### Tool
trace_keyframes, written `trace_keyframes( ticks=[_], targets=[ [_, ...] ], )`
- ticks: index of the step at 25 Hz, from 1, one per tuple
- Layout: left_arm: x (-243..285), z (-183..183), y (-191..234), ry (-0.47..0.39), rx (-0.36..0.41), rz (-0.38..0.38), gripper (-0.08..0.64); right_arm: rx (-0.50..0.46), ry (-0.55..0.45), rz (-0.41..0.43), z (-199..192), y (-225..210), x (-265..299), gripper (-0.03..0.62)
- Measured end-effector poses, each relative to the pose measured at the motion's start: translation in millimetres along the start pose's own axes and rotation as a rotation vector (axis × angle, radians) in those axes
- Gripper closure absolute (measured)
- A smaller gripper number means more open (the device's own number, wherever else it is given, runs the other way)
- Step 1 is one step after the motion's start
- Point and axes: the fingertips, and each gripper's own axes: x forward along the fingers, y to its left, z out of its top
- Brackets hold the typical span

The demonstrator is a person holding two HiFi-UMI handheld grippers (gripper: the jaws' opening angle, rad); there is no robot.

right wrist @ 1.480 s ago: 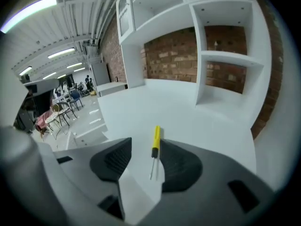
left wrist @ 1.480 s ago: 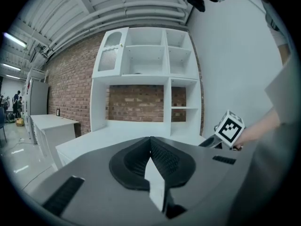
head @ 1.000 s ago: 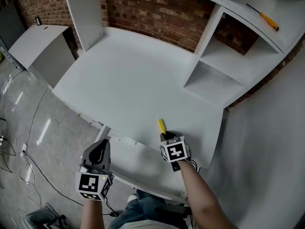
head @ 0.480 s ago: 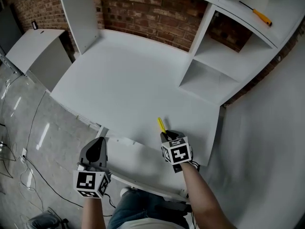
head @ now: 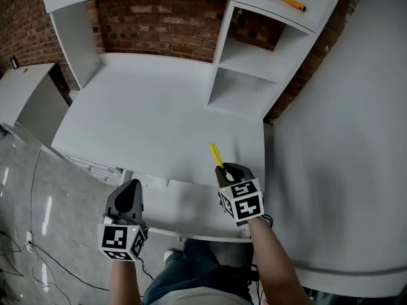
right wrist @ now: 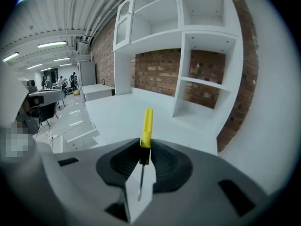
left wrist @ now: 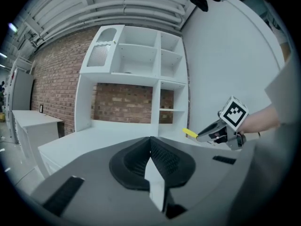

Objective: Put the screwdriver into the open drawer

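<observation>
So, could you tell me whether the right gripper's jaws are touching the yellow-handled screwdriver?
Touching: the right gripper view shows the right gripper with both jaws clamped on the yellow-handled screwdriver.

Lighting: bright, even, from overhead; strip lights glow far left. Glare: pale streaks on the glossy floor. Shadows: soft, inside the shelf unit. Distortion: gripper views heavily fisheye (corners black). Focus: screwdriver handle crisp, its near tip soft.

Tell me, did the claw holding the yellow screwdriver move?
Yes. The right claw has lifted the screwdriver up from the white desk, back toward its front edge.
</observation>
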Motion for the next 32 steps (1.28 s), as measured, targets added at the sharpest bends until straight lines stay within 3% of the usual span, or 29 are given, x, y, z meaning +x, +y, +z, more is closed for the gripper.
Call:
trace_keyframes(
  ticks=[5,10,18,32],
  targets=[
    [-19,9,1,-0.028,-0.012,-0.024,0.548,0.040,-0.065,-0.056,5,6,-53,0.514],
    [-30,11,1,-0.041,-0.016,-0.025,0.548,0.079,-0.076,-0.060,-10,11,-76,0.512],
    [-51,-5,13,-0.005,-0.030,0.026,0.546,0.095,0.002,0.091,-44,60,-52,0.512],
    [-84,-59,47,0.103,-0.071,0.141,0.548,-0.085,0.261,0.344,-117,151,37,0.512]
  ],
)
